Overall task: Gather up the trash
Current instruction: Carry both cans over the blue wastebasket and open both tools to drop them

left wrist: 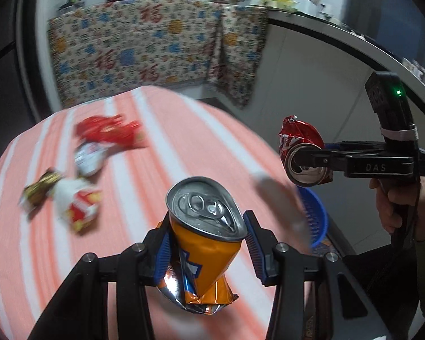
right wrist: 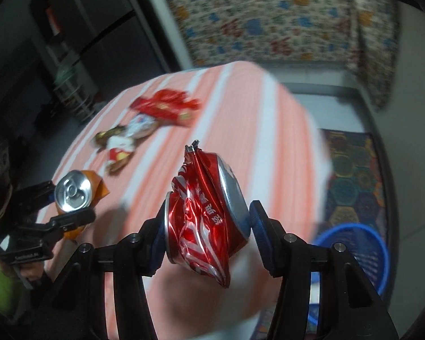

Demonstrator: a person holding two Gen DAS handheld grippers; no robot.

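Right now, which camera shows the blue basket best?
The right wrist view: the blue basket shows its open rim and slotted wall on the floor beside the table. In the left wrist view, only a blurred part appears past the table's edge.

striped table | on it: red wrapper, silver packet, gold-and-white wrappers

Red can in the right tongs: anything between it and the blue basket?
Nothing visible. The red can is held above the table edge, and the blue basket sits on the floor lower right, mouth open, partly hidden behind the right tongs.
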